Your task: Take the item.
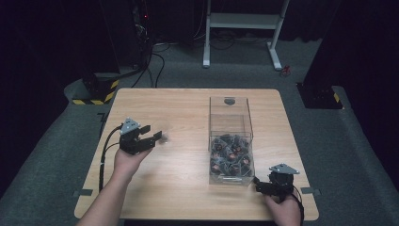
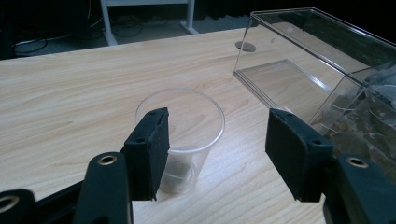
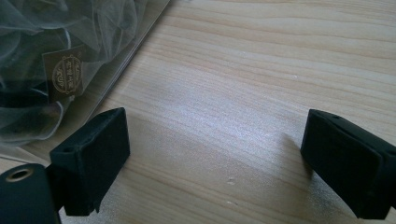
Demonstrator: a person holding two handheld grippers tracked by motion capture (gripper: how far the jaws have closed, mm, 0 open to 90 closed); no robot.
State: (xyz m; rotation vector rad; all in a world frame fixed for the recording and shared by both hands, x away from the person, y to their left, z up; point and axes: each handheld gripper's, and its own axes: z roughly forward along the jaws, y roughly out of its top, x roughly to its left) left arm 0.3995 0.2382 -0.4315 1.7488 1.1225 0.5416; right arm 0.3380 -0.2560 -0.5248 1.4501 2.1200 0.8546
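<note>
Left gripper [image 2: 217, 154], jaws spread wide, straddles but doesn't pinch the small clear plastic cup [image 2: 180, 135] standing upright left of the clear acrylic box [image 1: 230, 141], probably lining up a grab; right gripper [image 3: 215, 163] gapes idle at the box's near-right corner.

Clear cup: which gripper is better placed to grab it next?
Left. The left gripper has open jaws straddling the clear cup, pads not yet pressing. The right gripper sits open over bare table beside the clear box, apart from the cup.
</note>
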